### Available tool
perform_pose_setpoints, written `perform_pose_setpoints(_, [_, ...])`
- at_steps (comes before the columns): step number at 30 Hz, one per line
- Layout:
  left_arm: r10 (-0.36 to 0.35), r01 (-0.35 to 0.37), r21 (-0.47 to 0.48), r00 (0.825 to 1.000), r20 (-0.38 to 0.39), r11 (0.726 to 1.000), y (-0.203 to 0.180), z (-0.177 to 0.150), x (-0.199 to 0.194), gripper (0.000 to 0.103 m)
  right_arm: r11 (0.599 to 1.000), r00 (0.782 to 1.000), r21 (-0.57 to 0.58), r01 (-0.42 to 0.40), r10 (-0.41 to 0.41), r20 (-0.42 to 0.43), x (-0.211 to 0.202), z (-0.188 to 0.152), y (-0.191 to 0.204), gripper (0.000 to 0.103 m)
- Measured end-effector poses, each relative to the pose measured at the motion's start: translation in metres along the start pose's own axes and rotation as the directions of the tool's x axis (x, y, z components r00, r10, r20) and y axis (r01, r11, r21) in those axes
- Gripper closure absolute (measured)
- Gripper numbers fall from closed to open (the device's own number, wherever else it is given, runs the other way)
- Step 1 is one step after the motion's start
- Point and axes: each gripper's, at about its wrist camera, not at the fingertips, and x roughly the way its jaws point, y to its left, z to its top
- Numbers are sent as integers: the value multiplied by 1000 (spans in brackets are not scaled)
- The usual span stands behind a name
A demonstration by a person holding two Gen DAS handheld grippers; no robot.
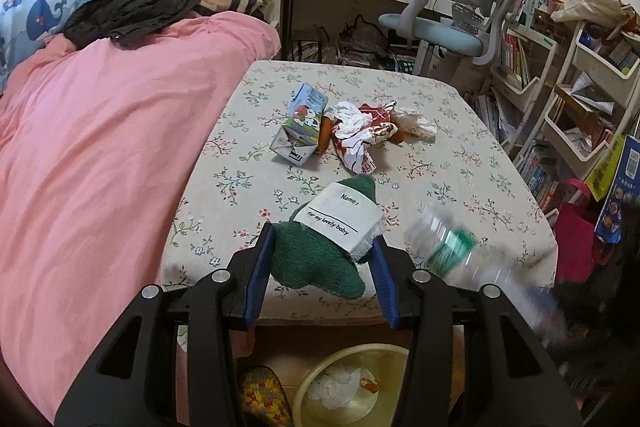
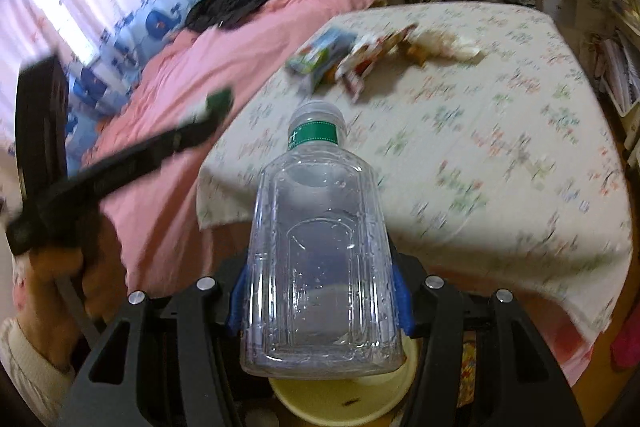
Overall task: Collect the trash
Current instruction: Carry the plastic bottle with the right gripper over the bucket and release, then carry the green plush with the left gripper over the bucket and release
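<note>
Left tool clamped on a green plush toy, blue pads against both flanks. White cloth tag on the toy reads "Name :" and "for my lovely baby". Right tool closed on a clear plastic bottle, pads on its sides, white cap pointing away; green neck band with writing too small to read. Same bottle blurred at lower right of the left view. Below both tools, a yellow basin holding white tissue. Beyond, on the floral worktop: milk carton, crumpled red-and-white wrapper, wadded tissue. Pink bedding at frame left.
</note>
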Motion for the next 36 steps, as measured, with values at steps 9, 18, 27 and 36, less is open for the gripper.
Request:
perform_pose_setpoints(9, [-4,4,-9,1000,24,1000,2,-3,-11,59,993,988,-120,-8,-11,-152,32,-40,34,48])
perform_pose_setpoints(18, [-2,1,15,999,35,1000,-1,-9,-17,59,973,969,-229,14,-70,-239,55,-64,53,48])
perform_pose_setpoints(27, [-3,2,37,1000,31,999,-7,-13,-20,59,970,960,-239,30,-95,-265,61,-72,52,46])
perform_pose_setpoints(36, [-6,5,61,1000,16,998,-13,-21,-20,59,982,974,-170,87,-120,-194,46,-59,36,37])
